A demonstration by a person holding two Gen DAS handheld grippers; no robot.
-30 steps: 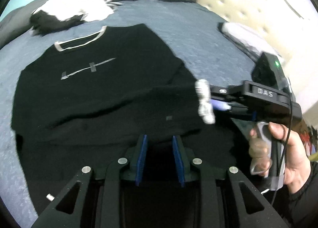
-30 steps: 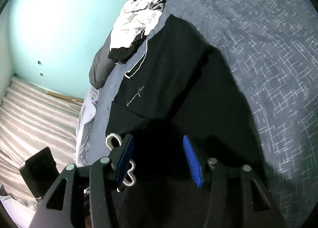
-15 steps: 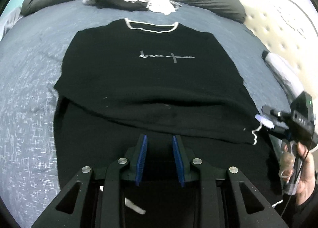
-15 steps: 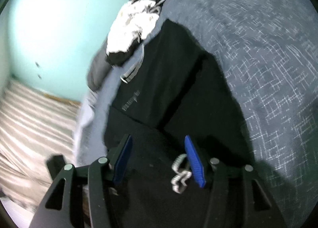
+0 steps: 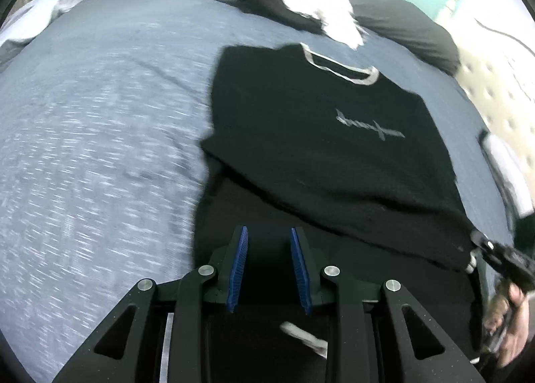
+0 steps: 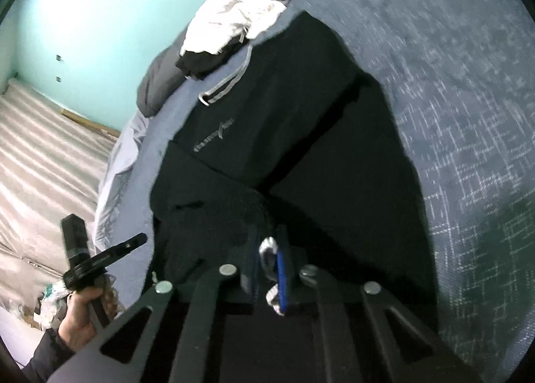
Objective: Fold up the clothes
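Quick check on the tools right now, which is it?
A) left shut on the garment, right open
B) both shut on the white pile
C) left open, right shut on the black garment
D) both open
C: the left tool shows a clear gap between its blue pads, while the right tool has its pads closed on the black garment with a white drawstring pinched between them.

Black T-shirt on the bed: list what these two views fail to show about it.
- Black T-shirt hem, left wrist view: hidden behind the left gripper body, cut off by the bottom edge.
- Chest print, both views: too small and blurred to read.
- Fabric in the right gripper, right wrist view: jaws shut on a white-trimmed edge; which part of the shirt is unclear.
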